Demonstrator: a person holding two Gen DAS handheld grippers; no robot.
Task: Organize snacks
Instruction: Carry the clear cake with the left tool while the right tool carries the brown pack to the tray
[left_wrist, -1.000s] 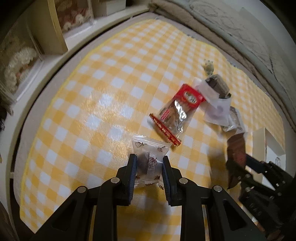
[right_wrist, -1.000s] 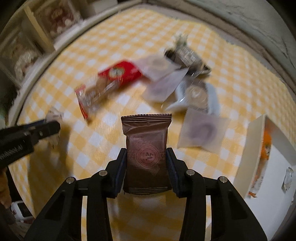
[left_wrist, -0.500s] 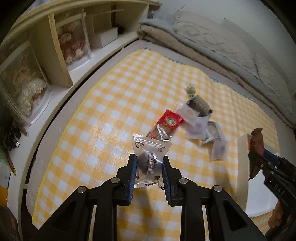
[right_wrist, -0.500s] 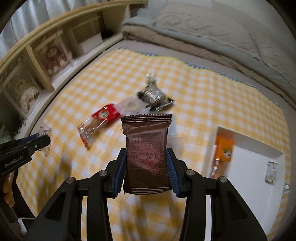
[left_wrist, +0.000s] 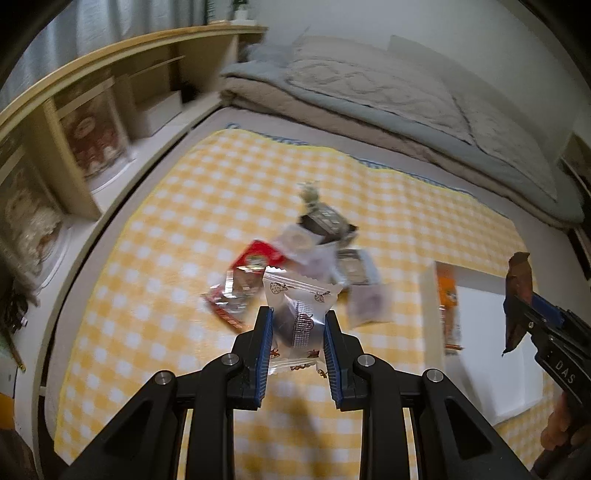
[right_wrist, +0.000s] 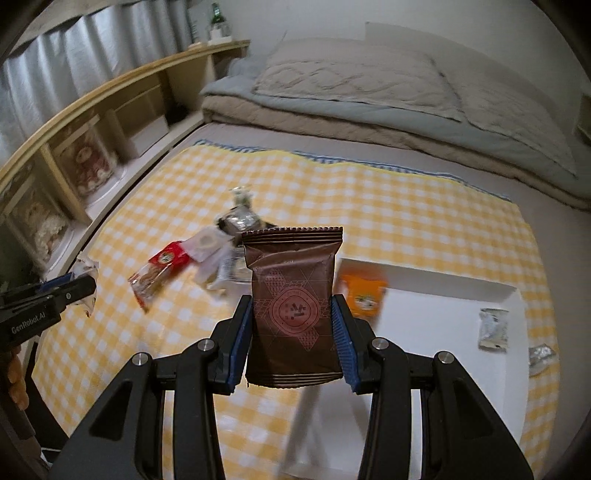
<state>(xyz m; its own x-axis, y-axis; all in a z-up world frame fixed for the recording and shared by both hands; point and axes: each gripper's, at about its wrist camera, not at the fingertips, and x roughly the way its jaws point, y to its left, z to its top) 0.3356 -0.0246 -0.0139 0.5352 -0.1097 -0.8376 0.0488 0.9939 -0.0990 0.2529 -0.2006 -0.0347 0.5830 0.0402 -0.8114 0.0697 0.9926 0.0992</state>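
Pinched across its middle by the left gripper (left_wrist: 297, 328), the light, crinkly strawberry-print packet (left_wrist: 299, 314) hangs above the checked cloth (left_wrist: 177, 236), while the right gripper (right_wrist: 293, 325) clamps the soft brown pouch (right_wrist: 293, 299), white tray (right_wrist: 436, 314) at three o'clock.

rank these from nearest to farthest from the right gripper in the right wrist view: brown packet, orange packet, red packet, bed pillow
1. Brown packet: clamped in the right gripper.
2. Orange packet: just behind on the right, at the white tray's near-left corner.
3. Red packet: farther left on the checked cloth.
4. Bed pillow: at the back.
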